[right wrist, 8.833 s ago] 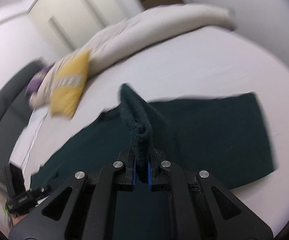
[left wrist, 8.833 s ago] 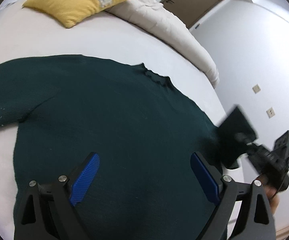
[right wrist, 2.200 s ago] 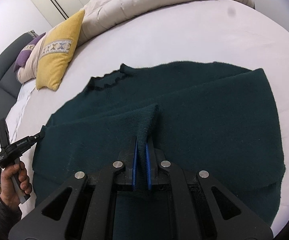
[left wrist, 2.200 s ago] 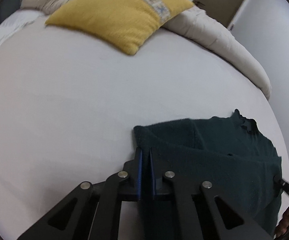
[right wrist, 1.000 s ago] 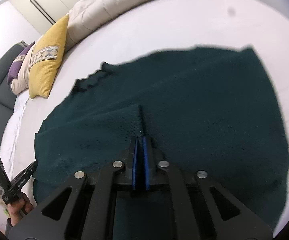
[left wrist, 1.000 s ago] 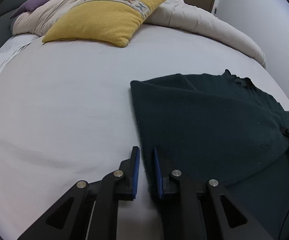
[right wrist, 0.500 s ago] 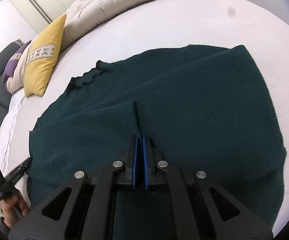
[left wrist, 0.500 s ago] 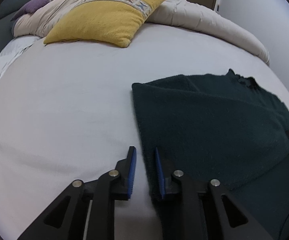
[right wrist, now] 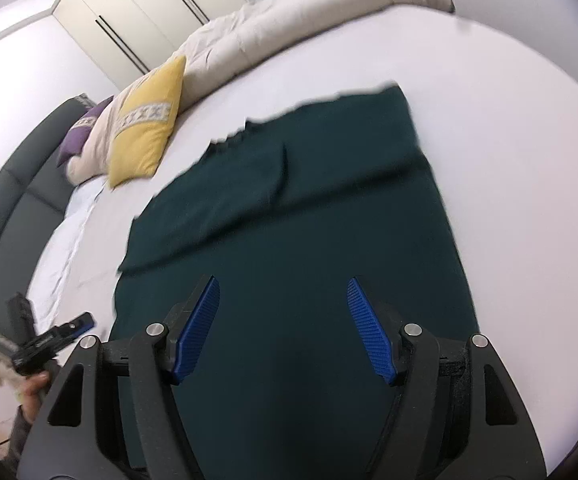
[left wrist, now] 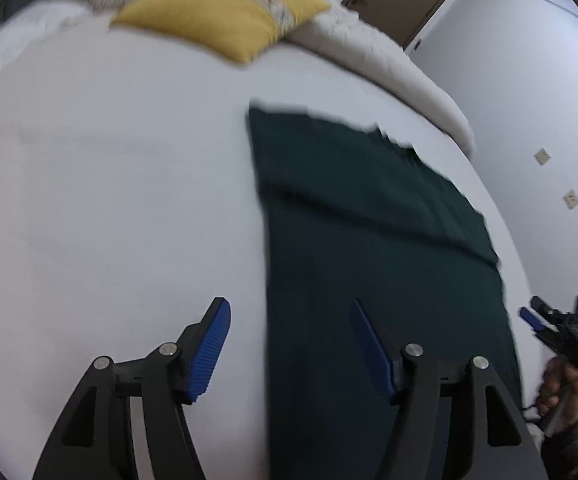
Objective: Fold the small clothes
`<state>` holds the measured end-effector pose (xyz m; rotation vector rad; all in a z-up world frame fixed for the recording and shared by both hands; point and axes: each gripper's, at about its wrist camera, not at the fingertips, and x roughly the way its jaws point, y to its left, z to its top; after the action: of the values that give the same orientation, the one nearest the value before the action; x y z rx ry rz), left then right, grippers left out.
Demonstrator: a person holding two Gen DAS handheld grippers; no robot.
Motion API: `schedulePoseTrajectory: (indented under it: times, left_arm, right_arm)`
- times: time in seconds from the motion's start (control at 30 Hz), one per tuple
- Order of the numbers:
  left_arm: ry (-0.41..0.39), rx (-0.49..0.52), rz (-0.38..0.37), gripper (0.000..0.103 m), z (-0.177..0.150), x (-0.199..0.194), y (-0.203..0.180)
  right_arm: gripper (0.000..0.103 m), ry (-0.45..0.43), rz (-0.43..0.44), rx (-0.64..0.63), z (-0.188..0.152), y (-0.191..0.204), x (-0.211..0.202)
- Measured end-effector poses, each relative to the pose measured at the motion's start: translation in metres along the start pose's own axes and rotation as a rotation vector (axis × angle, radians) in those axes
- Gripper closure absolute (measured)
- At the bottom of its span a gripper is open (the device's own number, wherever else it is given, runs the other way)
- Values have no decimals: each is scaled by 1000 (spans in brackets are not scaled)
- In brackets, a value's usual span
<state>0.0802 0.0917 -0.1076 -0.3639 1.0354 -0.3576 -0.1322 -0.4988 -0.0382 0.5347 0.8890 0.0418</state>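
A dark green knit sweater [left wrist: 369, 240] [right wrist: 301, 248] lies flat on the white bed, both sleeves folded in across its upper part, making a long rectangle. My left gripper [left wrist: 291, 344] hovers above the sweater's left edge near the hem, its jaws opening, with nothing pinched between the blue pads. My right gripper [right wrist: 283, 328] hangs over the lower middle of the sweater, jaws also opening, free of the cloth. Each gripper shows in the other's view, held by a hand at the picture's edge.
A yellow cushion [left wrist: 225, 20] [right wrist: 145, 136], a purple cushion [right wrist: 79, 136] and a rolled beige duvet [right wrist: 309, 20] lie at the bed's far side. White sheet [left wrist: 109, 200] surrounds the sweater. A grey wall with sockets [left wrist: 543, 156] stands to the right.
Both grippers let go of the folded sleeves, opened wide and pulled back toward the hem. The sleeves now lie flat across the sweater's chest.
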Motion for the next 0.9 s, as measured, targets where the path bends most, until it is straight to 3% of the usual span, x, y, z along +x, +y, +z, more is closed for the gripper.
schedulePoseTrajectory:
  times: [0.1,0.23,0.6,0.67,0.9]
  left_arm:
    - [68,-96,-61,37,-42,-14,17]
    - [87,-141,-89,37,-88,-38,24]
    - [174,-150,-159,39,-118,-43,15]
    - [186,-160,-174,42,-120,-43,16]
    - [229,-187,-187,69,-126,-40,23]
  right_arm:
    - [37,11,4,16,-31,-19,-31]
    - [37,27,36,60,-66,-47,-66]
    - [38,61,40,197,-127,-109,-112]
    - [38,62,36,210,-130,-117,-118]
    - [39,103,35,268,-143,-138,-120]
